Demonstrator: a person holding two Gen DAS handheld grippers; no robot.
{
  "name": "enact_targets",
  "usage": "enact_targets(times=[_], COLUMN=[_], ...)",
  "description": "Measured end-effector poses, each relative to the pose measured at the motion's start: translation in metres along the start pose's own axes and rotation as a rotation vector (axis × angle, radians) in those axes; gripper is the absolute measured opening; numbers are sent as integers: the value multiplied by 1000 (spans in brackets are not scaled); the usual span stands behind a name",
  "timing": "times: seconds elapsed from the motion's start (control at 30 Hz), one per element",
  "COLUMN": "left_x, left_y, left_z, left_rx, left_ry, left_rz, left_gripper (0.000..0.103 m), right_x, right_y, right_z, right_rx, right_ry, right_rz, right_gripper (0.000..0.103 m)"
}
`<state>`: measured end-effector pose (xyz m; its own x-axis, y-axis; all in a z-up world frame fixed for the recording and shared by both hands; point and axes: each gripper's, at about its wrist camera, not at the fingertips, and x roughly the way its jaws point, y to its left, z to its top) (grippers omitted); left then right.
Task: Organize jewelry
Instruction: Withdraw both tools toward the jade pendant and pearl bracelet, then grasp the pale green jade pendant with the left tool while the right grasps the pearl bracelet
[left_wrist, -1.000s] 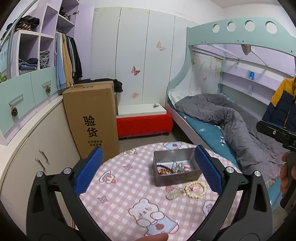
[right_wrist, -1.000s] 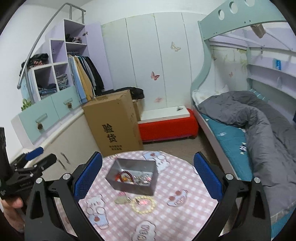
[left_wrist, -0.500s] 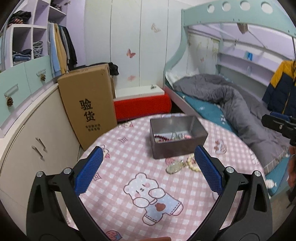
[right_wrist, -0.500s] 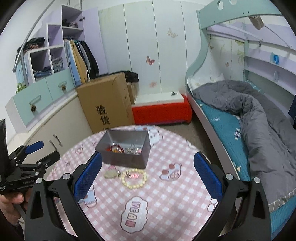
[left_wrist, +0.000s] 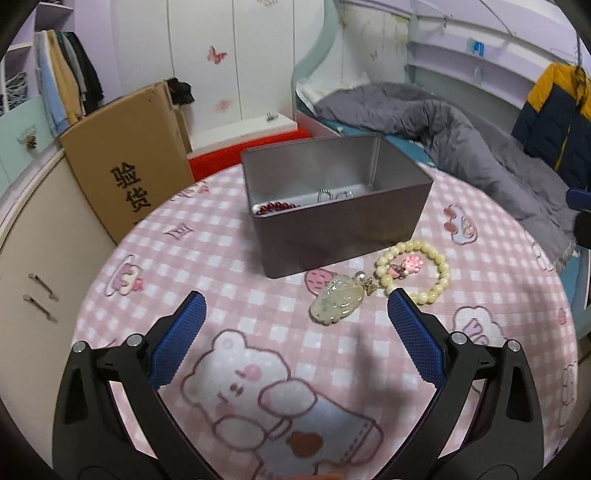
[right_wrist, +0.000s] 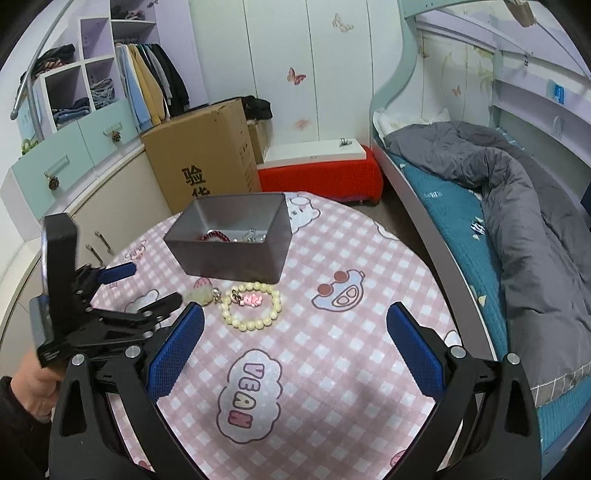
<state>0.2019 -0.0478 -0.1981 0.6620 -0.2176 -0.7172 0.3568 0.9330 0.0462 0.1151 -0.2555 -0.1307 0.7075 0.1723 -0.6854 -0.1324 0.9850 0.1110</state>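
Observation:
A grey metal box (left_wrist: 347, 236) (right_wrist: 236, 254) stands on the round pink checked table (left_wrist: 236, 266) (right_wrist: 332, 332), with a red bead bracelet (left_wrist: 275, 207) and silver pieces inside. In front of it lie a pale green jade pendant (left_wrist: 336, 304) (right_wrist: 197, 295) and a cream bead bracelet with a pink charm (left_wrist: 439, 271) (right_wrist: 255, 323). My left gripper (left_wrist: 295, 332) is open and empty, low over the table just short of the pendant. It also shows in the right wrist view (right_wrist: 147, 291). My right gripper (right_wrist: 295, 339) is open and empty, right of the bracelet.
A tall cardboard box (right_wrist: 207, 158) and cabinets (left_wrist: 40, 258) stand left of the table. A red bench (right_wrist: 321, 173) lies behind it. A bed with a grey duvet (right_wrist: 517, 192) runs along the right.
Both grippers have come down and forward toward the table. The box and the loose jewelry now look much nearer, and the left gripper has closed in on the pendant. Both stayed open.

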Motion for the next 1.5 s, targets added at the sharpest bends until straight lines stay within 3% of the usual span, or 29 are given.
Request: enact_targets(times=[0.1,0.2,0.23,0.27,0.3,0.4,0.43,0.57,0.77,0.87,0.93,1.07,1.17,1.33,1.5], left_x=[13,28,33,39,43,40,39,34,14,1,-5,-11,-13,-18,-28], left_y=[-3,-7,-7,-6,-6,-7,-5,4,24,35,41,49,51,55,55], left_z=[2,2,1,0,-2,-2,-3,-9,-25,-31,-33,-38,-40,-39,-34], left_rx=[19,38,35,25,14,23,17,-23,-106,-148,-161,-191,-202,-213,-213], left_ry=[23,60,79,99,115,95,97,98,74,60,55,55,58,51,31], left_rz=[-10,-34,-57,-84,-107,-134,-147,-180,-150,-137,-129,-124,-119,-115,-119], left_gripper=[96,86,78,63,62,33,29,28,28,29,29,29,29,29,27], right_x=[7,12,14,15,17,20,21,26,50,63,74,96,114,114,89], right_y=[-1,-2,-2,-2,-2,-1,0,4,20,31,42,60,68,76,56], right_z=[-1,-2,-2,-2,-2,-1,0,0,0,-2,-4,-6,-10,-21,-17], right_rx=[-1,0,-1,-1,-2,-8,-10,-26,-85,-115,-154,-254,-330,-421,-302], right_ry=[18,33,36,39,44,51,54,63,108,132,153,168,208,193,156], right_rz=[1,5,7,9,12,16,19,40,119,159,182,198,162,130,197], right_gripper=[95,95,95,95,95,95,95,95,95,76,55,54,49,8,8])
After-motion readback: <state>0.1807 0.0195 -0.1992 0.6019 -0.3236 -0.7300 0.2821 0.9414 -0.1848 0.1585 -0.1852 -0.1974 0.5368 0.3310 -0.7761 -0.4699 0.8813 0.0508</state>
